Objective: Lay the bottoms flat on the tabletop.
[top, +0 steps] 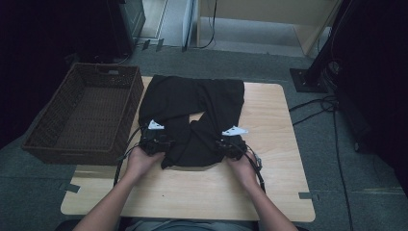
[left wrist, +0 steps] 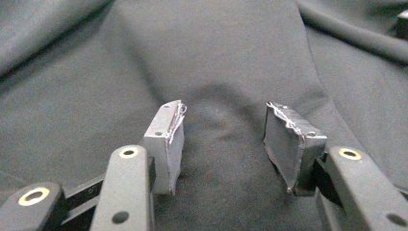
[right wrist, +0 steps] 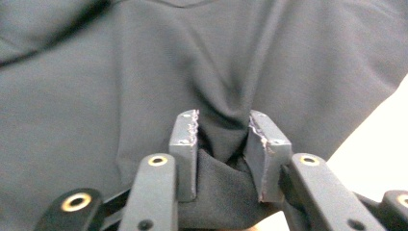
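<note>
Black garment [top: 192, 115] spread flat over a light wooden table [top: 269, 183] with rounded corners, looks like trousers, waist end at the far side and both legs running back toward the person. Soft matte knit-ish fabric, smooth, rumpled into long shallow folds, near ends of the legs bunched and overlapping a bit. Pale wood grain peeking through the little gap between the legs.

Left gripper [top: 155, 138] sitting at the near end of the left leg, held in the left hand [top: 139, 161]. From the left gripper view [left wrist: 223, 144]: jaws standing well apart, flat grey rectangular pads [left wrist: 166, 144] with ragged tape-like edges, cloth lying smooth underneath and between them, not pinched. Can't tell if the pad tips actually touch the fabric.

Right gripper [top: 232, 143] at the near end of the right leg, in the right hand [top: 243, 168]. Right gripper view [right wrist: 222, 154]: pads much closer together, a fat ridge of black cloth puckered up between them and squeezed, creases fanning out from the pinch. Clamped on the garment, pretty clearly. Bright bare tabletop showing at the right edge there.

Dark brown woven wicker basket [top: 84, 115], rectangular with flared walls, just beside the table's left edge. Grey carpet floor [top: 346, 144] around everything, black cables [top: 317, 103] snaking on the right.
</note>
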